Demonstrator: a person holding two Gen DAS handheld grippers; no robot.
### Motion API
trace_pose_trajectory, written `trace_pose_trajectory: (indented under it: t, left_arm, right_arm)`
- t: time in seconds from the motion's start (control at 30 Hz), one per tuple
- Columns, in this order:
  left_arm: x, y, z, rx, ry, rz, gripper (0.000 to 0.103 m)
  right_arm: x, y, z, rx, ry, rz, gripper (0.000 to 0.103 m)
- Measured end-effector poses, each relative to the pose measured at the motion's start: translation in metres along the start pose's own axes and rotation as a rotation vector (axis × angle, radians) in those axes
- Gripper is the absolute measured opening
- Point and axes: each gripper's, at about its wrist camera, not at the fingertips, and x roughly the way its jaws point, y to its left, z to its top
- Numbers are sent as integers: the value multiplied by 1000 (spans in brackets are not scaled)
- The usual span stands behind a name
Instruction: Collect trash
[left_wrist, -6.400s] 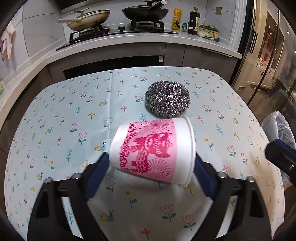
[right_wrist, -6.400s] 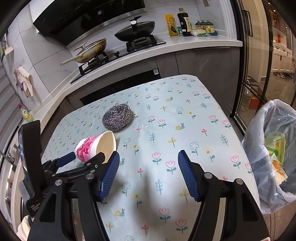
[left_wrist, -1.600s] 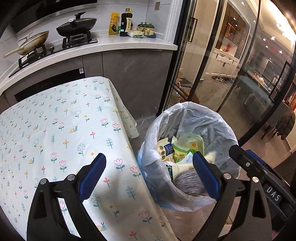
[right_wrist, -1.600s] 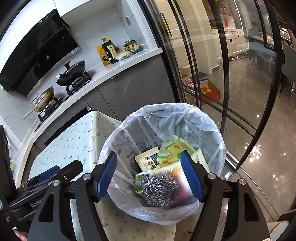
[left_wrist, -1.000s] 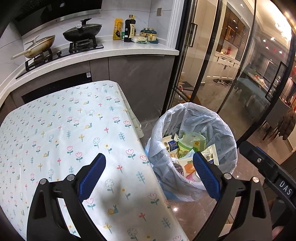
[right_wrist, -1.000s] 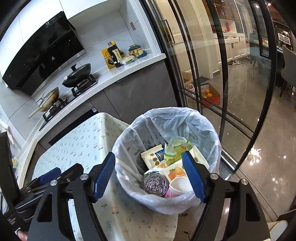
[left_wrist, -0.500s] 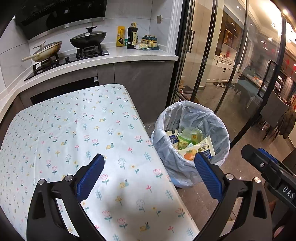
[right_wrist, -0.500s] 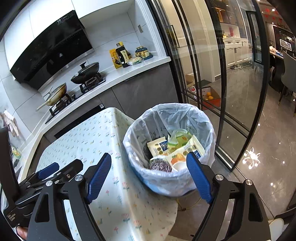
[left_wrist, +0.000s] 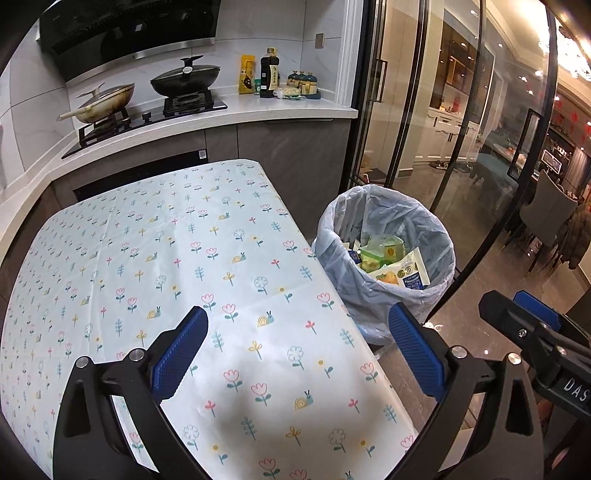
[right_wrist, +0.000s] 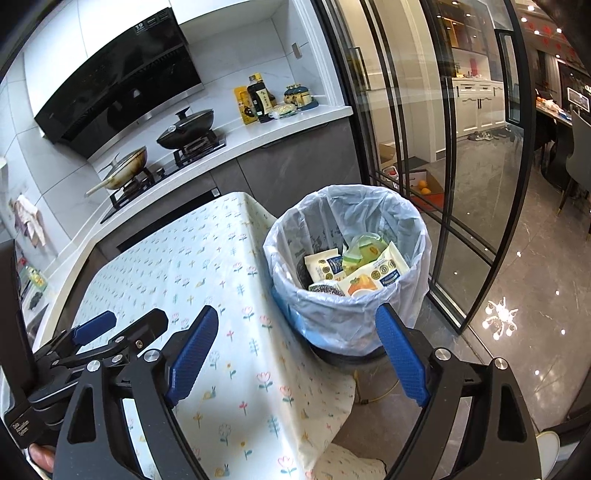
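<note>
A trash bin lined with a pale plastic bag (left_wrist: 428, 236) (right_wrist: 406, 221) stands on the floor at the table's right edge. Inside lie snack wrappers (left_wrist: 402, 271) (right_wrist: 373, 275) and a steel wool scrubber (right_wrist: 327, 288). My left gripper (left_wrist: 295, 350) is open and empty, held above the flowered tablecloth (left_wrist: 166, 251). My right gripper (right_wrist: 295, 354) is open and empty, above the table's right edge and short of the bin. The left gripper also shows in the right wrist view (right_wrist: 118, 328), at the lower left.
A kitchen counter (left_wrist: 258, 107) with a stove, a lidded black pan (left_wrist: 184, 79), a wok (left_wrist: 107, 99) and bottles (left_wrist: 269, 74) runs behind the table. Glass sliding doors (left_wrist: 461, 129) stand just right of the bin. The tiled floor (right_wrist: 517, 277) lies beyond.
Both grippers have pulled up and back from the bin, which looks smaller and farther. The cup and the steel wool left the table earlier; the scrubber lies in the bin.
</note>
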Motion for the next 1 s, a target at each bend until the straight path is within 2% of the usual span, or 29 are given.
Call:
trace_pose_trajectory:
  t: [0.47, 1.0]
  left_arm:
    - [-10, 1, -20, 7, 7, 49, 94]
    - [-20, -2, -38, 19, 1, 109, 94]
  right_arm:
    - [-10, 4, -20, -46, 19, -35, 90]
    - [-19, 12, -44, -86, 44, -37, 91]
